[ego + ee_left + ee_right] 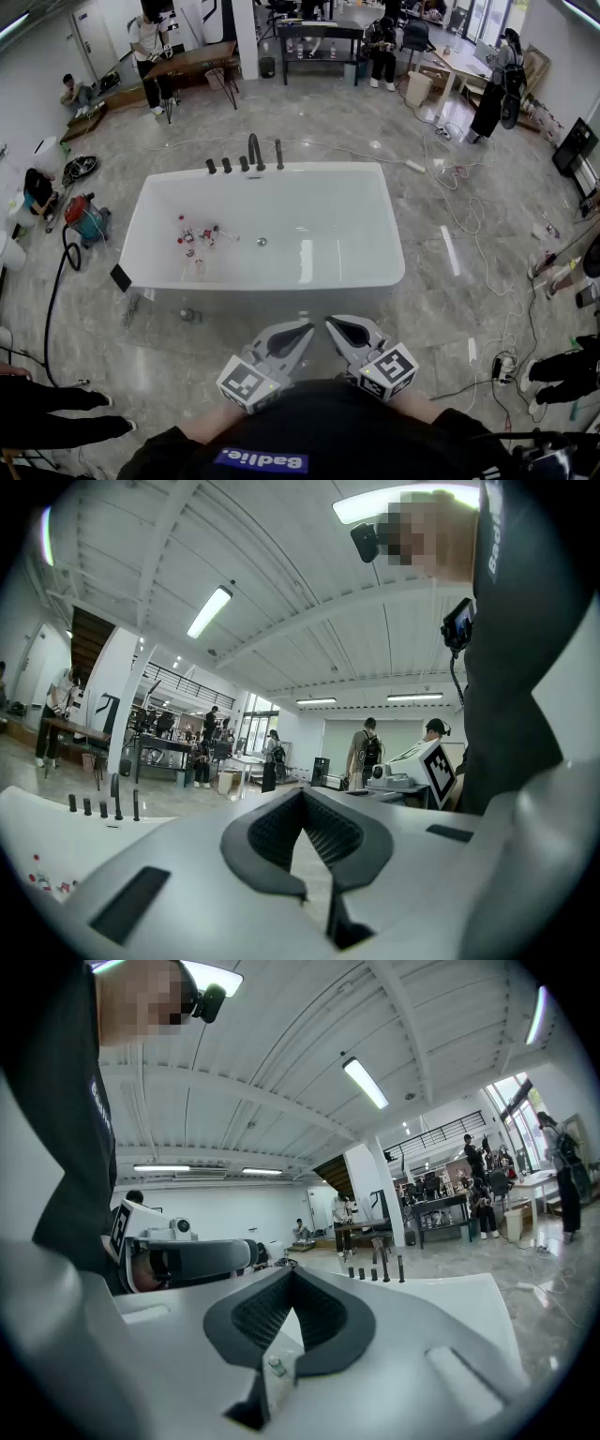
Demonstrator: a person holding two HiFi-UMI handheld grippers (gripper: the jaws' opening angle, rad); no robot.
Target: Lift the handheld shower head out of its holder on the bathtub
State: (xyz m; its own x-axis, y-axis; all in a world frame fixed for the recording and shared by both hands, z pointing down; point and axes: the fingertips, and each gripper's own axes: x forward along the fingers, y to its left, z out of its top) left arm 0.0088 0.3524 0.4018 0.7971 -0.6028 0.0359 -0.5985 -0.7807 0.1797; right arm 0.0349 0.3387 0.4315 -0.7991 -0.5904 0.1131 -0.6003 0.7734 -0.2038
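The left claw (302, 330) and right claw (335, 324), both clenched empty, sit side by side short of the near rim of the white bathtub (272, 281), while the handheld shower head (278, 155), a slim dark rod too small to detail, stands upright on the far rim beside the curved spout (254, 150).

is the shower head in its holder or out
In: the shower head stands upright on the far rim of the bathtub, beside the faucet.

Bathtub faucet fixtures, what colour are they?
The faucet fixtures are black, clearest in the head view.
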